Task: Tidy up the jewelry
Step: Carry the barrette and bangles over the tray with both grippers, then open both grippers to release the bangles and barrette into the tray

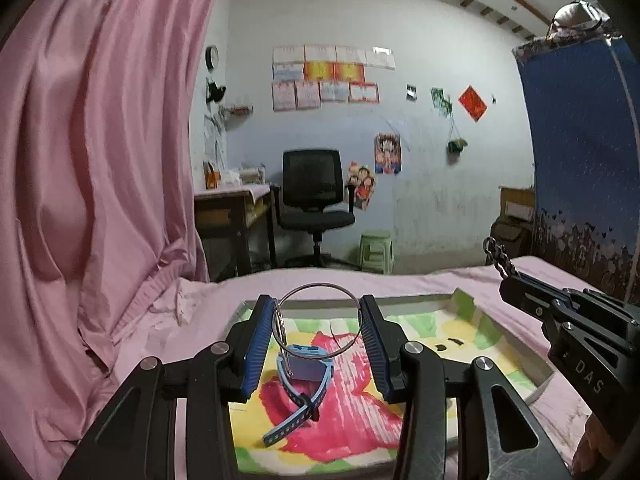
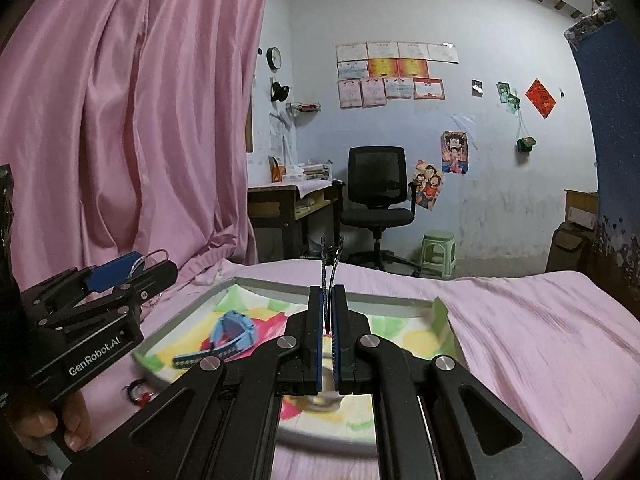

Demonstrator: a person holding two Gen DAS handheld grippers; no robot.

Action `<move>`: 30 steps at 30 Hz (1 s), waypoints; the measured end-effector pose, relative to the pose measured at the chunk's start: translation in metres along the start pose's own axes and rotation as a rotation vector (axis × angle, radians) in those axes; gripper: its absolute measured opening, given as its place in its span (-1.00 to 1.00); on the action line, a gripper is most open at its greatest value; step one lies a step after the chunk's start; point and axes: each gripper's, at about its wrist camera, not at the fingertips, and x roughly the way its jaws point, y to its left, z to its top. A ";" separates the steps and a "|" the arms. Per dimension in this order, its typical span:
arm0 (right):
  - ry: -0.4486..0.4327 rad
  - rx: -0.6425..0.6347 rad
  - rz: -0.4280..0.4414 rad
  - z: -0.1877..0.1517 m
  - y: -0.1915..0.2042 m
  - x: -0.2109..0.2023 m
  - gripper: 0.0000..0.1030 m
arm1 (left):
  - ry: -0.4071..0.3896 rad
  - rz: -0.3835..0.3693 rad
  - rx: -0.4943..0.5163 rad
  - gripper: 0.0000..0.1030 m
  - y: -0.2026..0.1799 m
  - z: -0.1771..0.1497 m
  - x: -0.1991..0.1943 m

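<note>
- Left gripper (image 1: 320, 320) is hovering above the tray (image 1: 536, 384), jaws part open and clamping 2 thin silver bangles (image 1: 318, 300); 1 ring is standing face-on between the blue pads, the other is lying edge-on against the left pad.
- In the right wrist view the same left gripper (image 2: 154, 266) is showing at the left edge, the bangles' (image 2: 150, 258) wire loops poking out past its tips, a hand (image 2: 52, 420) wrapping the handle below.
- Right gripper (image 2: 328, 312) is sitting with jaws closed tight on a dark chain bracelet (image 2: 330, 260); the chain is sticking up and forward out of the pads, its 2 strands spreading slightly at the top.
- From the left wrist view the right gripper (image 1: 506, 280) is coming in from the right, chain bracelet (image 1: 496, 258) jutting from its tip above the pink bedsheet (image 1: 420, 284).
- Blue watch (image 1: 306, 364) is lying inside the tray on the pink-and-yellow printed liner, strap buckled into a loop, tail end pointing toward the near edge; also seen in the right view (image 2: 230, 334), toward the tray's (image 2: 280, 282) left side.
- Small red-and-black item (image 2: 138, 394) is resting on the sheet just outside the tray's near-left rim; too blurred to identify.
- Pink curtain (image 1: 100, 140) is hanging at left; black office chair (image 1: 314, 196) and green stool (image 1: 376, 250) are standing by the far wall.
</note>
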 end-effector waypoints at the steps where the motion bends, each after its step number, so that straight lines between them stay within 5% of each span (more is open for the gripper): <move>1: 0.004 0.001 0.001 0.000 -0.001 0.005 -0.93 | 0.012 -0.005 -0.004 -0.20 -0.001 0.001 0.005; 10: 0.095 0.023 0.004 -0.004 -0.017 0.053 -0.93 | 0.182 -0.060 -0.031 -0.20 0.001 -0.004 0.054; 30: 0.490 0.111 -0.016 -0.053 -0.040 0.111 -0.93 | 0.530 -0.181 0.026 -0.18 -0.020 -0.024 0.099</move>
